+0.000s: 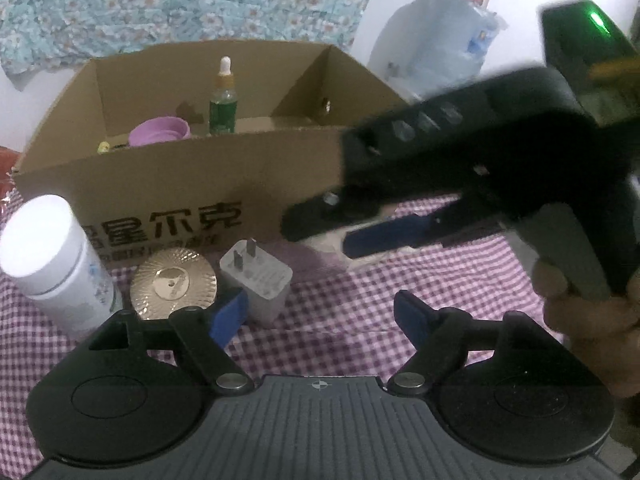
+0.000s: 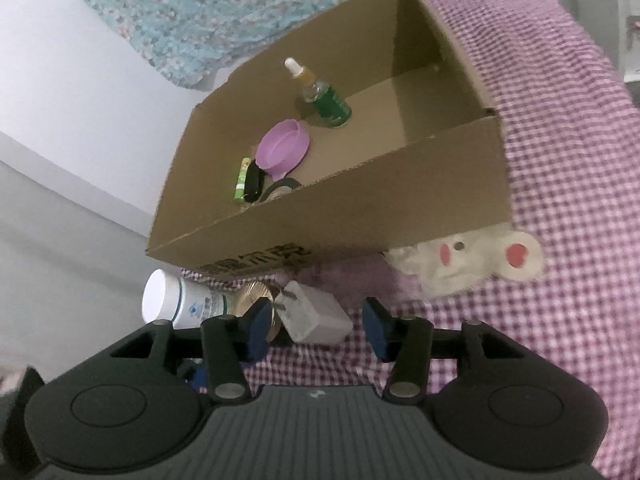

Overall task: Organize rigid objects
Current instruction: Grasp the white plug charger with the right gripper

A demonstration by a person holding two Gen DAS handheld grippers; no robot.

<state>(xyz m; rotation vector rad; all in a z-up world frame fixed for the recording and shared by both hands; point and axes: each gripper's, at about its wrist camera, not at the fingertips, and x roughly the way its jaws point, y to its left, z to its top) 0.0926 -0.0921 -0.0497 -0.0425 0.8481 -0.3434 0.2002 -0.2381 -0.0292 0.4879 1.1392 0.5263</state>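
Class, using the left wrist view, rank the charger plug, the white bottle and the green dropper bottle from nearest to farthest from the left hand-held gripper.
1. Charger plug, beside the left hand-held gripper.
2. White bottle, far left.
3. Green dropper bottle, inside the cardboard box.

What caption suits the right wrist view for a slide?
Open right gripper above a white charger; the cardboard box holds a dropper bottle.

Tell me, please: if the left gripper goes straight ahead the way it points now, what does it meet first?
Most likely the checkered cloth: the open left gripper points down at bare cloth just right of the white charger plug. The cardboard box lies beyond. Depth is hard to judge here.
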